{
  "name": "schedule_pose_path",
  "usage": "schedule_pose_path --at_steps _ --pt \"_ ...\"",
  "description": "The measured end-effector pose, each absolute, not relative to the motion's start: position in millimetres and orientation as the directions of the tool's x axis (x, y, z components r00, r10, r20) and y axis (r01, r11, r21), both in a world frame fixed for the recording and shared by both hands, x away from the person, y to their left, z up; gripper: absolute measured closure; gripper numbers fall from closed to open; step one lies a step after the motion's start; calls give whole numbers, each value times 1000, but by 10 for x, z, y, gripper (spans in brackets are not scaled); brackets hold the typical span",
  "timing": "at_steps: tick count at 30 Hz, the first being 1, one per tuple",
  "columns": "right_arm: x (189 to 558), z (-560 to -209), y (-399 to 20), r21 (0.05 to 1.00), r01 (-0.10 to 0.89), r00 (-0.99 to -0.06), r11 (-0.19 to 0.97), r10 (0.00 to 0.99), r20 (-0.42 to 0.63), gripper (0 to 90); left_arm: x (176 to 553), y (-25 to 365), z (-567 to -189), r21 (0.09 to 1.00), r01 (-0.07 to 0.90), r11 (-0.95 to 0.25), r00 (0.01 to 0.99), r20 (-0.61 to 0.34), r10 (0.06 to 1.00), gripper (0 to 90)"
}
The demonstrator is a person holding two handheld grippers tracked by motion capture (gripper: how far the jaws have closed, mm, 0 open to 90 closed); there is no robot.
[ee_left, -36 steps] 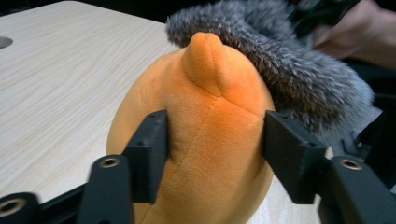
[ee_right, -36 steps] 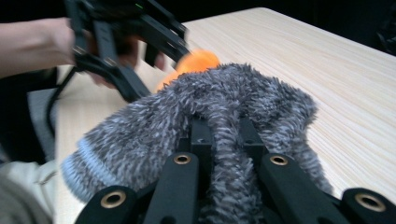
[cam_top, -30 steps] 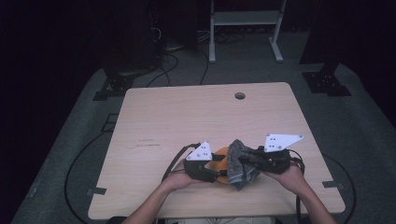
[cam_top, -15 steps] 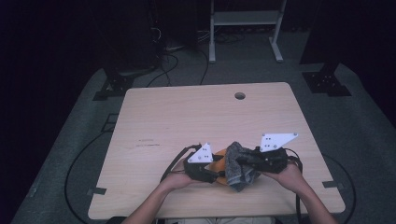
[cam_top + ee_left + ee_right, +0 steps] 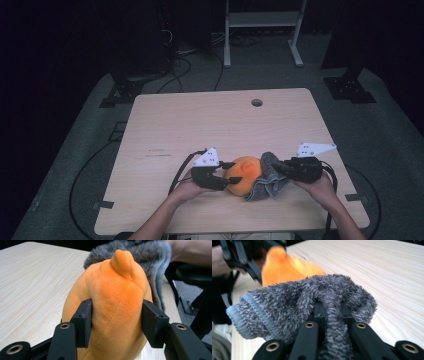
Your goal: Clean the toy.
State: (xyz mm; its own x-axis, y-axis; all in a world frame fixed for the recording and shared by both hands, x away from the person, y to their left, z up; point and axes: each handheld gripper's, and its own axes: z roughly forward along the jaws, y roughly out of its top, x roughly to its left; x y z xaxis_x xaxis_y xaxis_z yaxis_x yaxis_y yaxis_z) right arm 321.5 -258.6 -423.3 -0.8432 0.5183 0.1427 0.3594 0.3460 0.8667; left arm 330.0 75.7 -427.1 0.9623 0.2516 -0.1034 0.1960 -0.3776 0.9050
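An orange plush toy (image 5: 243, 175) lies near the table's front edge. My left gripper (image 5: 226, 176) holds it from the left. In the left gripper view the pads (image 5: 83, 322) press into both sides of the orange plush toy (image 5: 115, 302), the jaws having just closed a little further on it. A grey fluffy cloth (image 5: 267, 176) drapes against the toy's right side. My right gripper (image 5: 278, 167) is shut on it. In the right gripper view a fold of the grey cloth (image 5: 307, 297) is pinched between the jaws of the right gripper (image 5: 329, 312), with the orange toy (image 5: 284, 263) behind.
The light wooden table (image 5: 200, 125) has a small round cable hole (image 5: 256, 102) at its far edge. Cables trail from both grippers over the front edge. Dark stands and a white frame (image 5: 260, 30) sit on the floor beyond the table.
My right gripper has drawn the grey cloth right and down, off the top of the orange toy, which now shows. The left hand has stayed put on the toy.
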Motion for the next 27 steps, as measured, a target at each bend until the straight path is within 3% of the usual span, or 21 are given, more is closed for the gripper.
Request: schedule_pose_path --at_steps 6,15,19,27 --pt "3133 -4126 -2581 885 328 -849 330 514 122 811 3315 923 -4133 917 221 -332 955 -134 265 498" --pt "3103 -3942 -2106 916 246 -908 317 406 103 811 3279 830 -4178 909 204 -364 954 -101 283 505" --pt "3110 -3860 -1952 913 205 -910 352 412 45 811 3271 782 -4193 905 203 -373 952 -92 293 502" --pt "3110 -4027 -2166 898 280 -887 340 449 107 812 3279 755 -4207 907 208 -367 952 -100 290 486"
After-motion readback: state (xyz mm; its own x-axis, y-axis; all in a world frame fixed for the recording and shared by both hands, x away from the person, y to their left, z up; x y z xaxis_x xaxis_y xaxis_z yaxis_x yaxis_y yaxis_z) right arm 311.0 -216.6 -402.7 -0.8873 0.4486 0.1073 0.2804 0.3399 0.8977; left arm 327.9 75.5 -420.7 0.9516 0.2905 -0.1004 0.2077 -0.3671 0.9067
